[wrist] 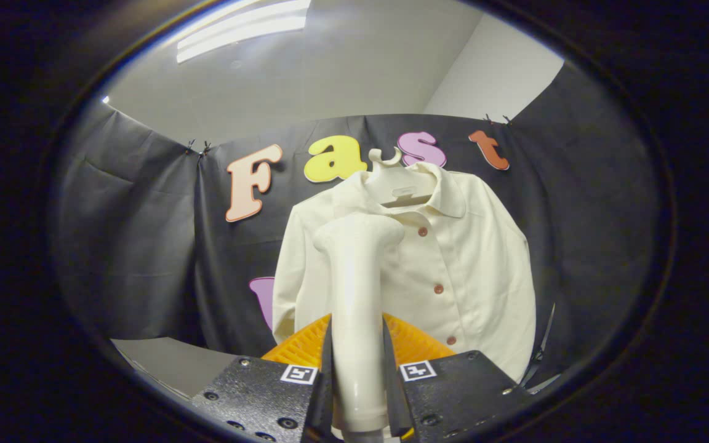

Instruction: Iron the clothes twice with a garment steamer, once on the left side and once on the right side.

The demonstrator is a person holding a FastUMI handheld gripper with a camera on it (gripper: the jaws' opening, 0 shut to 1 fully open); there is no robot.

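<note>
Black cloth walls a booth where a cream shirt hangs on a hanger.

Both fingers are closed on the white steamer, gripping its handle, its head raised before the shirt's collar side. Judging by this, a pass is about to start; next the head must meet the fabric and travel down. An orange basket sits below, on a pale surface.
</note>
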